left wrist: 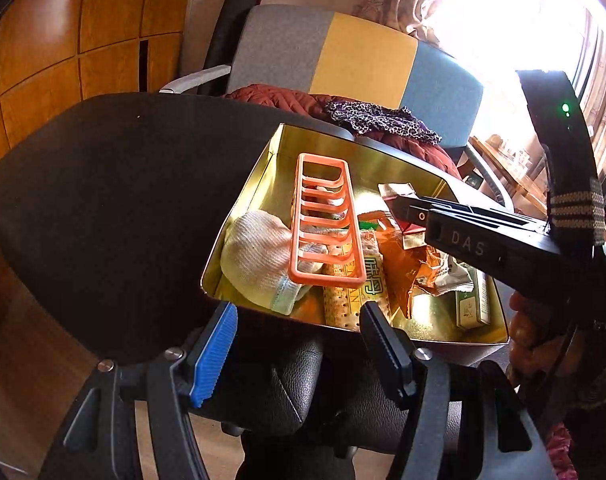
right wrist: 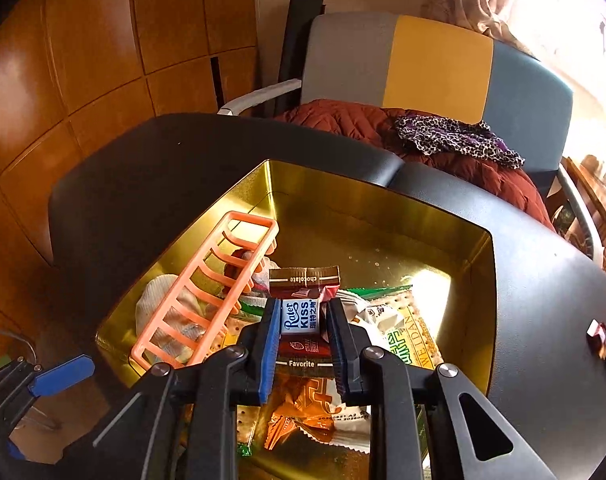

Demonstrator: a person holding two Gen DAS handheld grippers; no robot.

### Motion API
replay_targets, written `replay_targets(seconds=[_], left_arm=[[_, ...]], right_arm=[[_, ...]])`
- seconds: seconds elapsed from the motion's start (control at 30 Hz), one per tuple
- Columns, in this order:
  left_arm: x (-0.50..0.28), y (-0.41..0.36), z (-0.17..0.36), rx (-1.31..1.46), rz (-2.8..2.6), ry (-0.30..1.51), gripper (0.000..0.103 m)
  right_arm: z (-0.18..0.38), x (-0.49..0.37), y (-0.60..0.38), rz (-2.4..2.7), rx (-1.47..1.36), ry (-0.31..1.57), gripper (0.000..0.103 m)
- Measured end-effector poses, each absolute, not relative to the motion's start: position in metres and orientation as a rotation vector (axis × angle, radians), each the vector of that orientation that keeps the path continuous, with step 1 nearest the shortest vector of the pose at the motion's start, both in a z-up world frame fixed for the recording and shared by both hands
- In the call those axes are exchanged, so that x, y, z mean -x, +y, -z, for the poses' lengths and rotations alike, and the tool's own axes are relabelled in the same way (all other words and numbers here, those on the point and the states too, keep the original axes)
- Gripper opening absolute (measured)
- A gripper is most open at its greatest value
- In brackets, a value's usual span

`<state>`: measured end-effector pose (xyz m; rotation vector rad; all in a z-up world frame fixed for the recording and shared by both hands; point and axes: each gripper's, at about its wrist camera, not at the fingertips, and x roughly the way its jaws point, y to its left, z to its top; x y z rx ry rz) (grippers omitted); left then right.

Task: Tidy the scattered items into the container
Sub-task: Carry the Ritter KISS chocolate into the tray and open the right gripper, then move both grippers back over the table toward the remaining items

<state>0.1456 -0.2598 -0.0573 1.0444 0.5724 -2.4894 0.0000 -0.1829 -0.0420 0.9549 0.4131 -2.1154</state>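
A gold tin (left wrist: 383,168) (right wrist: 367,216) sits on a black table. It holds an orange plastic rack (left wrist: 323,224) (right wrist: 207,296), a white cloth (left wrist: 255,256), cracker packs (left wrist: 367,288) and orange wrappers (right wrist: 303,412). My right gripper (right wrist: 303,332) is shut on a brown chocolate wrapper (right wrist: 301,320) and holds it over the tin; it also shows in the left wrist view (left wrist: 403,210). My left gripper (left wrist: 299,340) is open and empty, just off the tin's near edge.
The black table (left wrist: 103,200) stretches left of the tin. A small red and white item (right wrist: 601,338) lies on the table right of the tin. A chair (right wrist: 435,68) with a red jacket and leopard cloth stands behind. A black seat (left wrist: 287,380) lies below.
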Motion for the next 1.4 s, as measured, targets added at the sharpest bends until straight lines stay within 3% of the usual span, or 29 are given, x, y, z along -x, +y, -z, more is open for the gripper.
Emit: replay_targets(seconds=[0.4,1.07,1.4], left_arm=[[-0.150,-0.256,0.054,-1.030,2.506,0.571,0.065],[-0.137,-0.217,0.046,-1.081,2.583,0.475,0.065],[-0.103,-0.161,0.040,-1.166,2.700,0.341,0.065]], right_arm=[[0.040,0.000,-0.164,2.141,-0.976,0.351,0.040],[0.046,0.004,-0.086,2.264,-1.033,0.202,0.041],[0.056,0.013,-0.007,2.410,-1.095,0.100,0.047]])
